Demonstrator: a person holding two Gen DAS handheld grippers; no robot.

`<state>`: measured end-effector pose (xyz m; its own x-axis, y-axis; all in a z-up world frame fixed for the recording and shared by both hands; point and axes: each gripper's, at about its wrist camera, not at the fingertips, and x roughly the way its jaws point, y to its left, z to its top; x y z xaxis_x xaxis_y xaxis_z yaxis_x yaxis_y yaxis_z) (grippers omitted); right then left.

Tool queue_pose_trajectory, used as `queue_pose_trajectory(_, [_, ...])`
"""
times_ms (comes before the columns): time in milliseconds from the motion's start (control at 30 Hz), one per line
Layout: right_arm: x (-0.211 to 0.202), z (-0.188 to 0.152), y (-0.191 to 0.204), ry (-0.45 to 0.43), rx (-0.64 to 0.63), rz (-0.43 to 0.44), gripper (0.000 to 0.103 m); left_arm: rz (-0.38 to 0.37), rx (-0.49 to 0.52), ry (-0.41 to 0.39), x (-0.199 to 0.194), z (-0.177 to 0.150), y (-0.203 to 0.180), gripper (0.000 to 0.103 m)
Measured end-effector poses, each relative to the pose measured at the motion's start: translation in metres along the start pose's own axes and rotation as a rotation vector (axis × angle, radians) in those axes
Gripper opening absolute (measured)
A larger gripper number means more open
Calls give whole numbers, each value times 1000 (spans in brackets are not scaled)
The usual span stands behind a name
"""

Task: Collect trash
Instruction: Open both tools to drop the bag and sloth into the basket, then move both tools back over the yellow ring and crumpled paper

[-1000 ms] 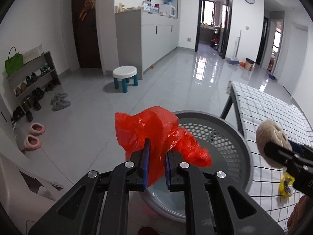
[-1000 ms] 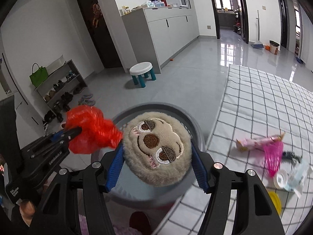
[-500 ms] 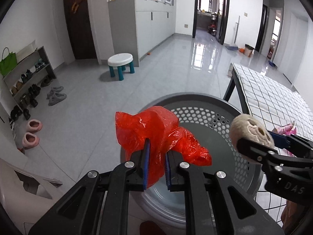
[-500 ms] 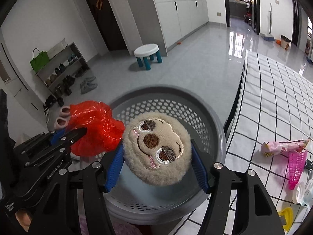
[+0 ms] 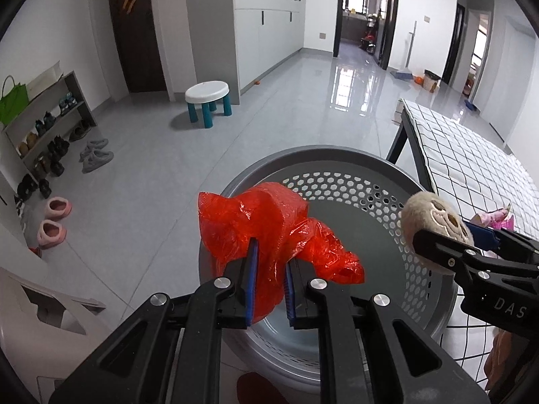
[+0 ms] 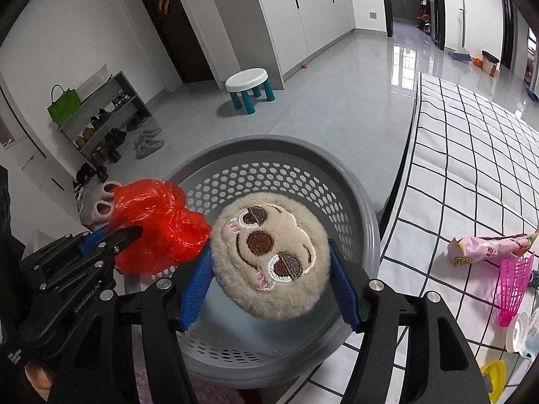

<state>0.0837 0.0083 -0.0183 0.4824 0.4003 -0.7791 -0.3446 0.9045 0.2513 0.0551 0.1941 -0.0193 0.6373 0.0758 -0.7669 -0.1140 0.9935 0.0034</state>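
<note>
My left gripper (image 5: 271,269) is shut on a crumpled red plastic bag (image 5: 266,229) and holds it over the left side of a round grey perforated basket (image 5: 340,181). My right gripper (image 6: 271,277) is shut on a round beige plush face (image 6: 271,256) above the basket's middle (image 6: 269,175). The red bag (image 6: 158,225) and the left gripper (image 6: 123,235) show at the left of the right wrist view. The plush (image 5: 434,229) and the right gripper (image 5: 438,245) show at the right of the left wrist view.
A table with a white checked cloth (image 6: 471,175) stands right of the basket, bearing a pink wrapper (image 6: 485,247), a pink mesh cup (image 6: 513,284) and other small litter. A white stool (image 5: 209,101), a shoe rack (image 5: 47,124) and slippers (image 5: 54,222) stand on the grey floor.
Both grippers have moved in over the basket with their loads; the basket looks nearer and lower in both views. The right gripper with the plush has drawn closer to the red bag.
</note>
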Motion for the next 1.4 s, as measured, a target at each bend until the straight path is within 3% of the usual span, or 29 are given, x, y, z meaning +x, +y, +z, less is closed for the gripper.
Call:
queue_pose_trajectory(133, [-3, 1, -2, -16, 12, 8, 75, 5, -21, -3, -2, -2, 6, 30])
queue_pose_trajectory(200, [-3, 1, -3, -15, 14, 8, 77, 12, -28, -10, -3, -2, 8, 54])
queue_pose_trajectory(267, [-2, 1, -3, -17, 14, 2, 77, 19, -38, -29, -7, -2, 11, 64])
queue_pose_trajectory(733, [-5, -11, -4, -13, 24, -3, 77, 28, -60, -46, -11, -1, 14, 73])
queue_pose_trajectory(1100, [-19, -16, -1, -39, 10, -16, 77, 30, -72, -67, -15, 0, 10, 89])
queue_pose_trajectory(1400, [-36, -18, -20, -72, 63, -21, 77, 24, -60, -81, -21, -2, 0, 90])
